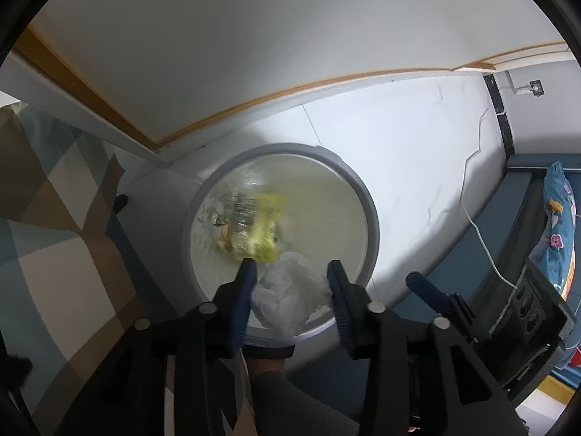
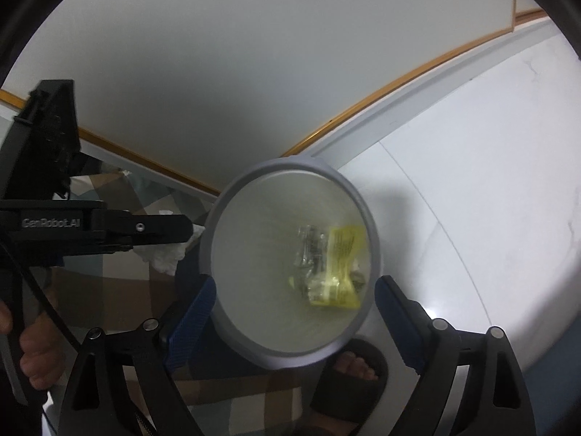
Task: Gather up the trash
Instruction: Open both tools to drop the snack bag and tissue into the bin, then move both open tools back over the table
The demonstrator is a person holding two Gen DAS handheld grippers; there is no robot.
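A round bin with a grey rim (image 1: 370,218) stands on the white floor. Inside it lie a yellow wrapper (image 1: 265,218) and some clear plastic. My left gripper (image 1: 292,276) hangs over the bin's near edge. A crumpled white tissue (image 1: 290,294) fills the gap between its blue pads and touches both. In the right wrist view the bin's rim (image 2: 232,185) and the wrapper (image 2: 341,265) lie straight below my right gripper (image 2: 296,298). It stands wide open, with one finger on each side of the rim. The left gripper (image 2: 181,230) comes in from the left with the tissue (image 2: 163,254) at its tip.
A checked rug (image 1: 54,236) lies left of the bin. A white cable (image 1: 472,218) runs across the floor on the right toward a blue couch with a floral cushion (image 1: 555,218). A foot in a black sandal (image 2: 348,378) stands just behind the bin. A wood-trimmed white wall stands beyond.
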